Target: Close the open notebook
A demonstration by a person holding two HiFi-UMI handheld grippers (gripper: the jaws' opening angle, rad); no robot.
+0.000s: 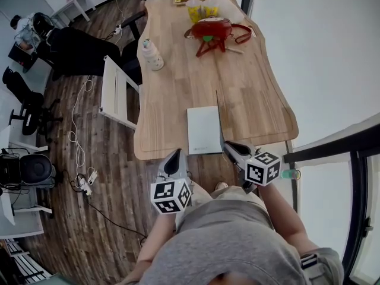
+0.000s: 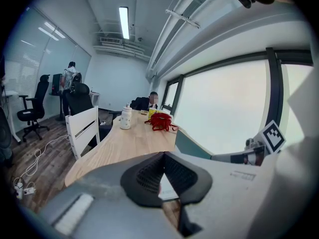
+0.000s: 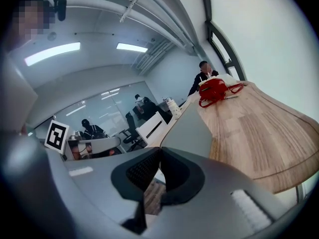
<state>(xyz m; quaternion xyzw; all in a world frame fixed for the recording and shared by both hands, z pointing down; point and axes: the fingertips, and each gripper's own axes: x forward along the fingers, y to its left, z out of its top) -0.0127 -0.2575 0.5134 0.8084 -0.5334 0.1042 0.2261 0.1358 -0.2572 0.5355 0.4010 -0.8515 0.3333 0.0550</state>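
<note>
Left tool [image 1: 174, 156], right tool [image 1: 230, 147]: jaws together

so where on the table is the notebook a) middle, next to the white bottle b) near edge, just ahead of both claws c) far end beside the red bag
b: the head view shows the notebook lying at the table's near edge.

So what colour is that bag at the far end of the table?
Red. The bag shows best in the head view.
</note>
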